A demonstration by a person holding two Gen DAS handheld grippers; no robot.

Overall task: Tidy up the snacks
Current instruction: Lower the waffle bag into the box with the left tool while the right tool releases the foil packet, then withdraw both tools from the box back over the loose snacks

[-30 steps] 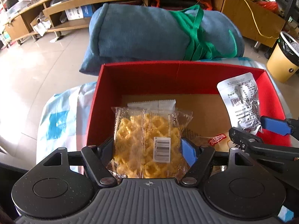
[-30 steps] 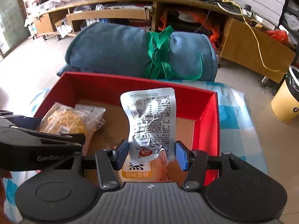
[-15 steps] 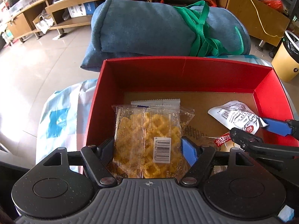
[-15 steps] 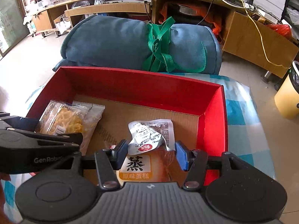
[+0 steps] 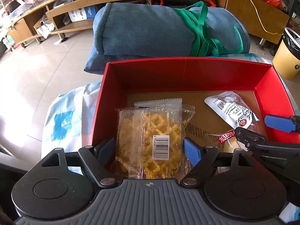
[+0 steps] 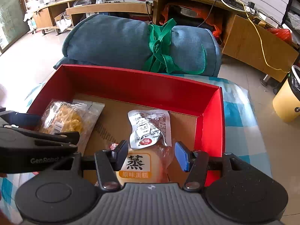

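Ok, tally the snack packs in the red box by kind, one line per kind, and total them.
Clear packs of yellow lattice crisps: 1
White flat packets, under the crisps: 1
Silver printed pouches: 1
Steamed cake packs: 1
Total: 4 packs in the red box

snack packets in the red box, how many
4: yellow crisps bag at the left, white packet partly under it, silver pouch lying on the steamed cake at the right. More may be hidden beneath.
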